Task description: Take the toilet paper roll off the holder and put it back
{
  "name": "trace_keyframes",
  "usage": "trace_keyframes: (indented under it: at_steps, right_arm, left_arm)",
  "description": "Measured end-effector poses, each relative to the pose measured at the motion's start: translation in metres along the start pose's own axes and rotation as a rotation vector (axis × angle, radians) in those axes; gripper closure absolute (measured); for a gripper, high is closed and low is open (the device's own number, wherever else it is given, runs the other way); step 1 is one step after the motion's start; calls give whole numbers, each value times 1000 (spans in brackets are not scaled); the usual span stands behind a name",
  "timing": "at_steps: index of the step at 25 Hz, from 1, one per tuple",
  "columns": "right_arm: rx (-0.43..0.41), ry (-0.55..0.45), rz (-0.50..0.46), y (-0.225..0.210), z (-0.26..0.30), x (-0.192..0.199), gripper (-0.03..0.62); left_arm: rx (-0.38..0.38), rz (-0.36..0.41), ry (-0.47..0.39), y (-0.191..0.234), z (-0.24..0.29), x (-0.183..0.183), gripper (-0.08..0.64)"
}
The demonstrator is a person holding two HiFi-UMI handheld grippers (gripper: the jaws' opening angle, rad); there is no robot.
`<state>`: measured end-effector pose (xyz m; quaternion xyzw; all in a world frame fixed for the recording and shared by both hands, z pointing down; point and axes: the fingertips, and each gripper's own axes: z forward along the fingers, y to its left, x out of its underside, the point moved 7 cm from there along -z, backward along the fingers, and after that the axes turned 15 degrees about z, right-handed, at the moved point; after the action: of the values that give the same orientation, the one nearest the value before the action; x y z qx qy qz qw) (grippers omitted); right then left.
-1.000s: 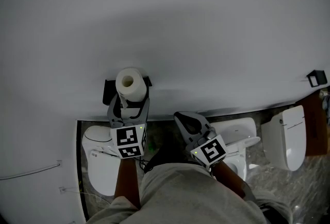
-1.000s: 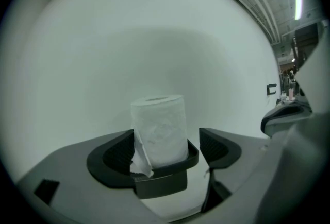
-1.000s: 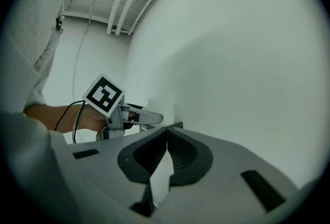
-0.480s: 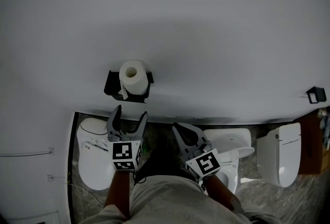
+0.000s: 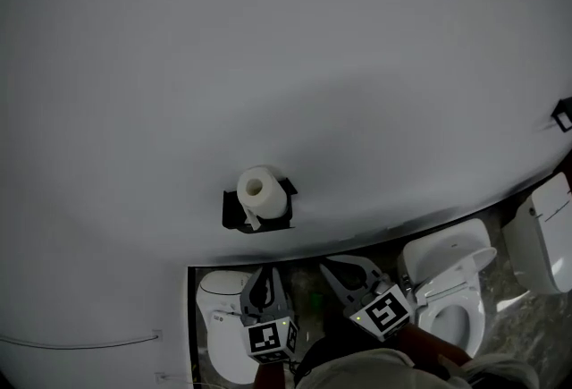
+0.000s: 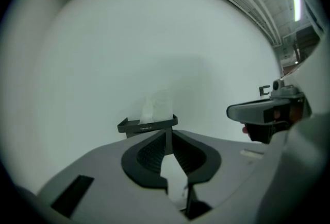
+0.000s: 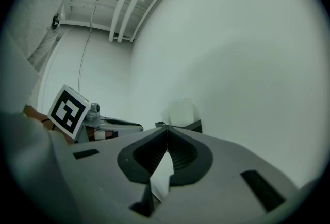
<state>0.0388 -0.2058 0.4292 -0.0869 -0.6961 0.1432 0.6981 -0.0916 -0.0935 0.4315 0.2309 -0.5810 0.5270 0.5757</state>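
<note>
— Dark marbled floor (image 5: 313,300) lies under you, and a plain white wall (image 5: 268,56) fills nearly everything beyond it. Want the count, nearest first?

— Go on.

— Your pale clothing (image 5: 357,371) and both forearms are cut off by the bottom edge. You hold two grippers, one per hand. Your left gripper (image 5: 264,271) has just been closing its jaws. In its own view the tips meet and nothing sits between them. Your right gripper (image 5: 332,267) also has its jaws pressed together and empty.

— And past them?

— Three toilets stand along the foot of the wall. You have the left toilet (image 5: 219,329) just beyond your left gripper and the middle toilet (image 5: 447,284) beside your right one. The frame edge cuts the right toilet (image 5: 547,231).

— Where is the roll?

— One toilet paper roll (image 5: 260,189) stands upright in the single black holder (image 5: 234,217) on the wall, core hole facing up. It is above the left toilet and well apart from both your grippers. A loose tail hangs over the holder's front. In both gripper views the roll is washed out, nearly lost against the wall.

— Any writing?

— Small pale lettering runs along the holder's front lip in your left gripper view, too small to read. Farthest off, one small black bracket (image 5: 563,113) sits at the wall's right edge, partly cut off.
</note>
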Motion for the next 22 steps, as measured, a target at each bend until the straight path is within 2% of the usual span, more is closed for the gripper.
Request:
trace_keyframes:
  at_steps: [3, 7, 12, 16, 22]
  right_arm:
    - [1, 16, 8, 11, 7, 7, 588]
    - [3, -11, -19, 36, 13, 4, 588]
    - [9, -23, -64, 92, 13, 9, 588]
    - [42, -43, -104, 144, 8, 11, 588]
    - [95, -83, -156, 195, -6, 9, 588]
  left_arm:
    - [0, 6, -21, 3, -16, 8, 545]
    - [15, -9, -41, 20, -37, 10, 549]
    - [5, -48, -91, 47, -86, 19, 549]
    - [-35, -89, -159, 79, -129, 17, 549]
    - [-29, -67, -213, 97, -178, 31, 549]
